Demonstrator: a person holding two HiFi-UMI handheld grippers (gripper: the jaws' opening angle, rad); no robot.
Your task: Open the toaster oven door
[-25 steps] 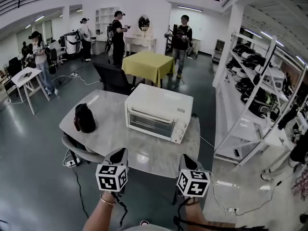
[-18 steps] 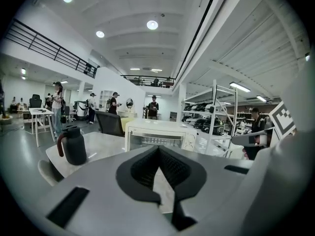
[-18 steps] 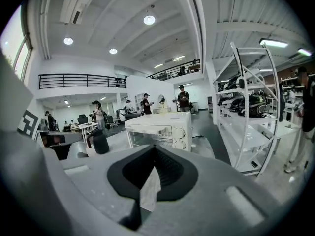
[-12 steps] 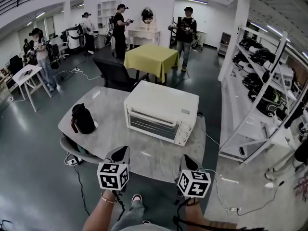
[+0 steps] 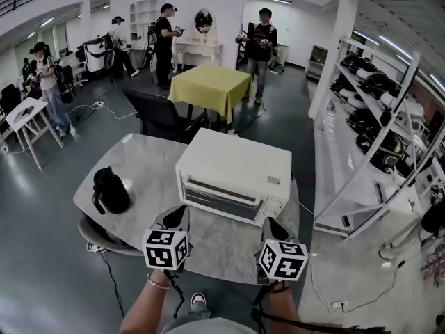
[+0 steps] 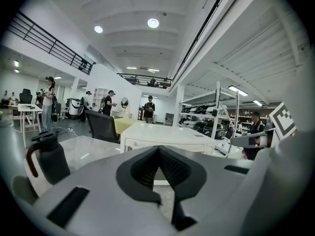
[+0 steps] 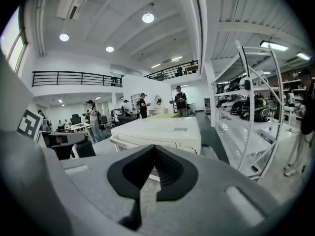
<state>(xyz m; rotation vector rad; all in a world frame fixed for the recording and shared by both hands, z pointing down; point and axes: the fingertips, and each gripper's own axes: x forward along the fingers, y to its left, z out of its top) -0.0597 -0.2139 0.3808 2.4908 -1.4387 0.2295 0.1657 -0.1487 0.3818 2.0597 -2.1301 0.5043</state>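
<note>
Two tools at the bench edge, toaster oven shut.
The left tool (image 5: 173,219) and right tool (image 5: 272,228) each have their jaws pressed together on nothing, at the near edge of the bench (image 5: 147,164). Their cubes carry only square markers. Beyond them the white toaster oven (image 5: 235,167) sits mid-bench with its door (image 5: 221,202) closed and its top label too small to read. A black jug (image 5: 110,191) stands to its left.

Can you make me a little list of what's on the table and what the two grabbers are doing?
table: grey, rounded
toaster oven: white, on the table
door: closed, not touched
jug: black, left of the oven, apart from it
left gripper: shut, empty, short of the oven
right gripper: shut, empty, short of the oven
</note>
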